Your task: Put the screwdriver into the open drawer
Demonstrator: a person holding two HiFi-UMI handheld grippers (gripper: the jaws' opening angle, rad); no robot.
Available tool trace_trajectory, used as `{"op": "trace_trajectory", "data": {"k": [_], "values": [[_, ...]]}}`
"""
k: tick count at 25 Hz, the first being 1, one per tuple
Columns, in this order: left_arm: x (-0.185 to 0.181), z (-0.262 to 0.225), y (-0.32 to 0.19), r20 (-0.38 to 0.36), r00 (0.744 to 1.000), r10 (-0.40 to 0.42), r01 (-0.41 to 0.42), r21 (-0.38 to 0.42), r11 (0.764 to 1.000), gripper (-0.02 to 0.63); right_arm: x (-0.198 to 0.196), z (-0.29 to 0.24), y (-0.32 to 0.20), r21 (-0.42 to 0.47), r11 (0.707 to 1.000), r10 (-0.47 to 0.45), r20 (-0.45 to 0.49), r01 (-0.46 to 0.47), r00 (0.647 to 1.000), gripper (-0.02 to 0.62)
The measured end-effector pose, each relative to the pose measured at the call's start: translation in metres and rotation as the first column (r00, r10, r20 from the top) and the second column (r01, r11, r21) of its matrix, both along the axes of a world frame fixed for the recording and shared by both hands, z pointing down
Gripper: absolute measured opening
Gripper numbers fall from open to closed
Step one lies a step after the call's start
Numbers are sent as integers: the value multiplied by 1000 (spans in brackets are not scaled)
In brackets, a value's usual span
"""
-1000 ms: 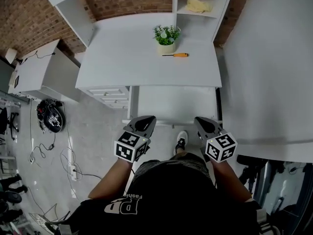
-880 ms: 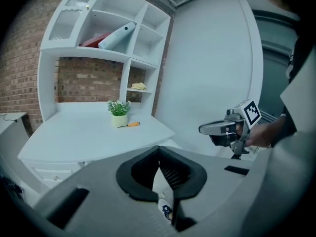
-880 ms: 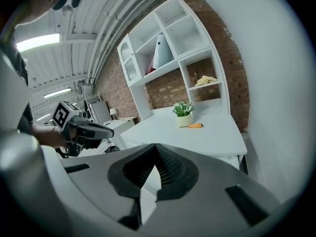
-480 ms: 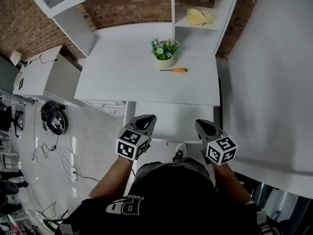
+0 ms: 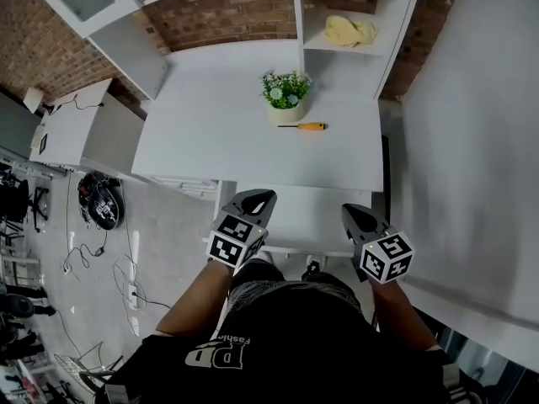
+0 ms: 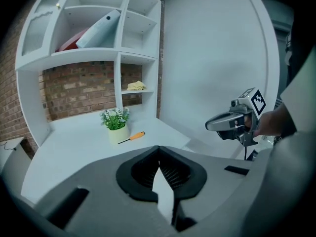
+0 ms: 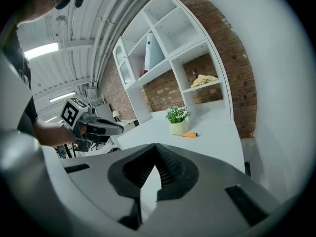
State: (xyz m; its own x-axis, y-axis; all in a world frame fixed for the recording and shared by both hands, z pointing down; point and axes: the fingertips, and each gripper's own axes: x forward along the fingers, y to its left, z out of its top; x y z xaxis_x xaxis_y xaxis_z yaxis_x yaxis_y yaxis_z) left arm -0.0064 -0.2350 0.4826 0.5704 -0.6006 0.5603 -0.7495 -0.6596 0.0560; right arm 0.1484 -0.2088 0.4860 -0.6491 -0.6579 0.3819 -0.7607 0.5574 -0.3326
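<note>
Screwdriver: the orange-handled screwdriver [image 5: 305,126] lies flat on the white desk [image 5: 202,146], just beside the potted plant [image 5: 285,91] on its nearer side, with the metal tip pointing left in the head view.
Drawer: the drawer [image 5: 303,217] stands pulled out below the desk's front edge, well apart from the screwdriver.
Left hand: the left tongs [image 5: 258,197] are pressed together with nothing between them, and their tip shows over the drawer's left edge.
Right hand: the right tongs [image 5: 352,212] are pressed together and empty, by the drawer's right side.
Aim: both point toward the desk.
Shelf: a yellow cloth [image 5: 350,30] lies in an open compartment behind the desk.
</note>
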Motion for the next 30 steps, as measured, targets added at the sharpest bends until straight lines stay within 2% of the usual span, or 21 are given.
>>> {"op": "trace_trajectory", "data": {"k": [3,7,15,23,26,30], "values": [[-2,8,-11,-1,1000,21,-21,-18,1000,17,-4,0,-4,-3,1000,21,-3,-21,1000,5],[-3,10,-25,8,996,92,-92,-10,996,17,-9,-4,-7,4,997,81,-11,-81,997,5],[6,13,-51,-17,974,227,-227,-7,974,17,-22,-10,-9,-10,979,206,-4,-206,979,5],[5,22,-80,61,931,359,-361,21,932,18,-29,-6,-6,-25,960,280,-27,-280,960,5],[8,33,-95,74,925,373,-374,0,927,18,-27,4,-3,-54,954,293,-52,-295,955,5],[18,49,-116,104,909,404,-404,-28,914,18,-26,19,-1,-99,945,311,-33,-313,950,5]]}}
